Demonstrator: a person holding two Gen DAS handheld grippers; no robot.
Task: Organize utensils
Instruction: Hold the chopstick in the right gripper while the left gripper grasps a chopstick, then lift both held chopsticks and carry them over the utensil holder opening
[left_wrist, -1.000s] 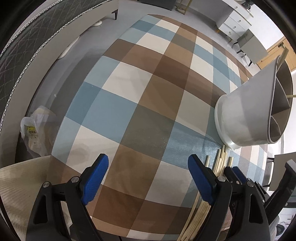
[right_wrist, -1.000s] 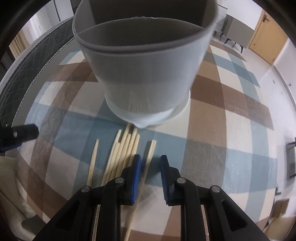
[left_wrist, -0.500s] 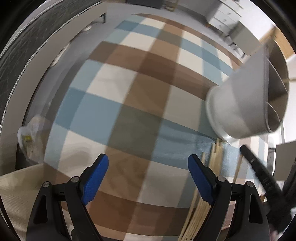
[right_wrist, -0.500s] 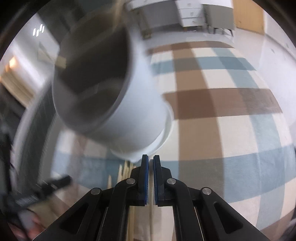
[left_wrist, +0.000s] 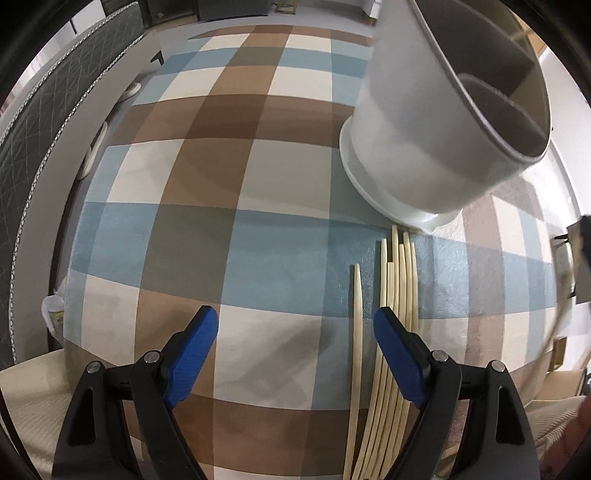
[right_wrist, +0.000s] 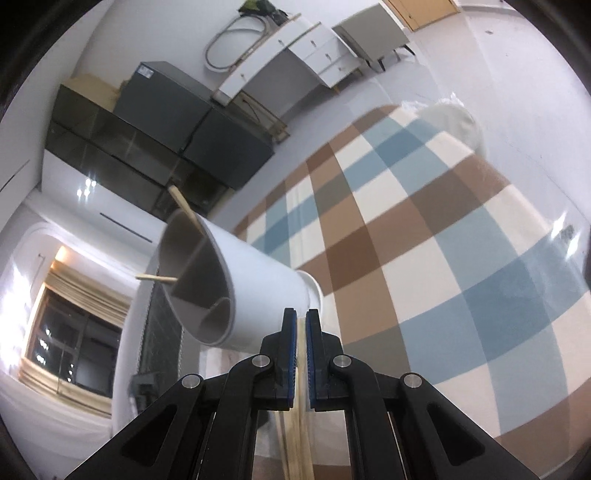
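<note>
A grey divided utensil holder (left_wrist: 443, 122) stands on the checked cloth (left_wrist: 229, 229). Several pale wooden chopsticks (left_wrist: 397, 295) lie in front of its base, running toward me. My left gripper (left_wrist: 295, 332) is open and empty, low over the cloth, its right finger (left_wrist: 395, 350) over the bundle. In the right wrist view my right gripper (right_wrist: 301, 328) is shut on a chopstick (right_wrist: 301, 424) and is lifted and tilted beside the holder (right_wrist: 251, 291). Two chopsticks (right_wrist: 181, 203) stick out of the holder.
A grey quilted headboard (left_wrist: 40, 122) runs along the left. Dark cabinets (right_wrist: 147, 147) and a white dresser (right_wrist: 295, 55) stand at the back of the room. A white cloth bundle (right_wrist: 454, 118) lies at the checked cloth's far corner.
My right gripper closed on one chopstick from the bundle and lifted it, swinging up beside the holder. My left gripper shifted right, over the chopsticks, and stayed open.
</note>
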